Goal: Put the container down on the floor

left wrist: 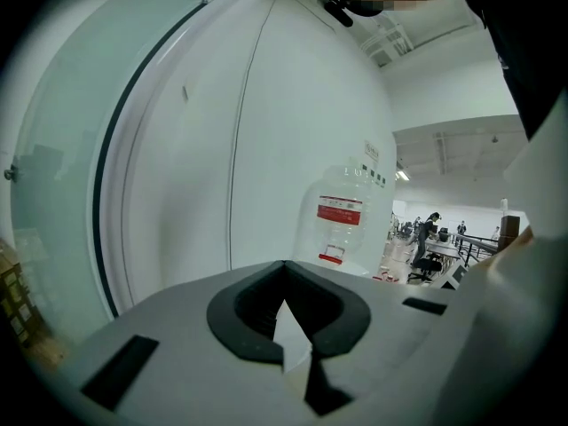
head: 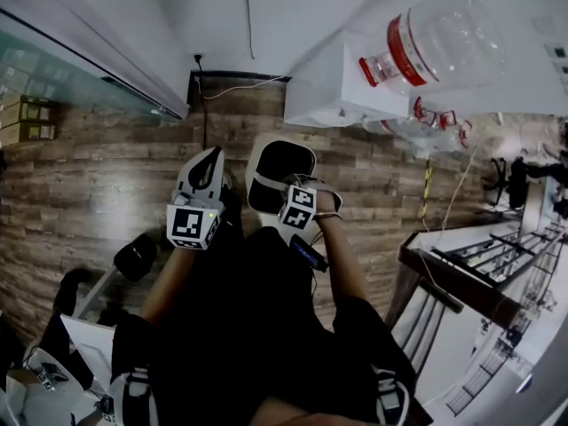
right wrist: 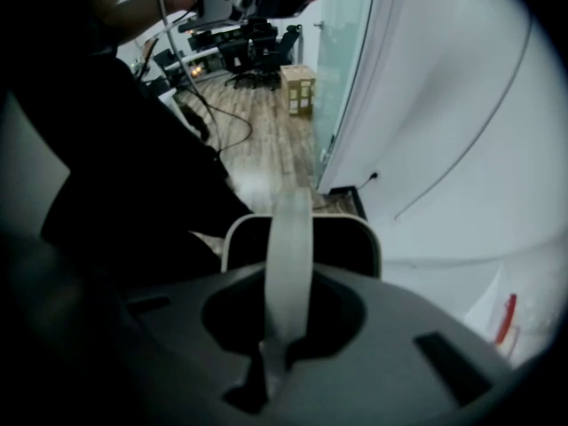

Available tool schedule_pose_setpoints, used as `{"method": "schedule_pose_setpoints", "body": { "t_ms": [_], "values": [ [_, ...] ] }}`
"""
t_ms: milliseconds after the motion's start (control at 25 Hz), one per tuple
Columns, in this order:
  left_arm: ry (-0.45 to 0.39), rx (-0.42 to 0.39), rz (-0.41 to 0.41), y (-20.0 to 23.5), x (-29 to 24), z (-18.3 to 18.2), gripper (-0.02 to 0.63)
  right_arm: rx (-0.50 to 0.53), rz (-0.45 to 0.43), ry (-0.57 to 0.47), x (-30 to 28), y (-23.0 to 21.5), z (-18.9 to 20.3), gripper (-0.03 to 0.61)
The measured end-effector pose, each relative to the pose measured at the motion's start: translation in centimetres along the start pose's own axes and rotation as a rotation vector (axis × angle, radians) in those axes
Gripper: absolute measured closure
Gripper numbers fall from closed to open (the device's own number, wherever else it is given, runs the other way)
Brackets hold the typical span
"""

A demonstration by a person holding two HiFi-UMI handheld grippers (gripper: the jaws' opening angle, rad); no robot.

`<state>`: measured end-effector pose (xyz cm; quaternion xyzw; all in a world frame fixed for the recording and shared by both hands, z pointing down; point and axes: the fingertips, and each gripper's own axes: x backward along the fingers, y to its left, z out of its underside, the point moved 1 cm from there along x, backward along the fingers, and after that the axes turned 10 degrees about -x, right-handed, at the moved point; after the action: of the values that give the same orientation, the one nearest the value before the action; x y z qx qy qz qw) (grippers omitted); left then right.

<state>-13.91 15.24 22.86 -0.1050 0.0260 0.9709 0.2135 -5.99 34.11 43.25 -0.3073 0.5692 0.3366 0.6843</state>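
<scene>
The container [head: 286, 162] is gripped by its white strap [right wrist: 289, 256] in the right gripper [right wrist: 277, 344]; the left gripper [left wrist: 288, 331] is closed and empty.

Container [head: 282, 162] near end hidden under right gripper [head: 302, 201], clear bottle [left wrist: 342, 216] base behind left gripper [left wrist: 293, 335], floor [head: 89, 185] partly blocked by person's dark clothes [head: 257, 327], far-off ppl [left wrist: 432, 231] in bkgd too small for detail

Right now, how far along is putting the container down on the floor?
Done: the right gripper is shut on the pale strap handle of the white-rimmed dark container. In hand: the container seems to hang above the brown wooden plank floor. Remaining: lower it until it rests, then open the jaws. The left gripper is shut, apparently empty.
</scene>
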Motion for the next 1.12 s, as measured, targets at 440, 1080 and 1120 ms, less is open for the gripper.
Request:
{"method": "schedule_pose_setpoints", "body": {
  "t_ms": [440, 1080, 1120],
  "values": [
    [0.024, 0.029, -0.024, 3.4, -4.0, 0.5, 0.584, 0.024, 0.012, -0.009, -1.0, -6.5, -3.4, 0.545],
    [0.047, 0.021, -0.248, 4.3, -11.3, 0.1, 0.584, 0.237, -0.031, -0.013, -5.5, -16.7, -4.6, 0.545],
    [0.047, 0.019, -0.255, 4.4, -11.8, 0.3, 0.584, 0.246, -0.030, -0.010, -6.1, -17.5, -4.6, 0.545]
  ]
}}
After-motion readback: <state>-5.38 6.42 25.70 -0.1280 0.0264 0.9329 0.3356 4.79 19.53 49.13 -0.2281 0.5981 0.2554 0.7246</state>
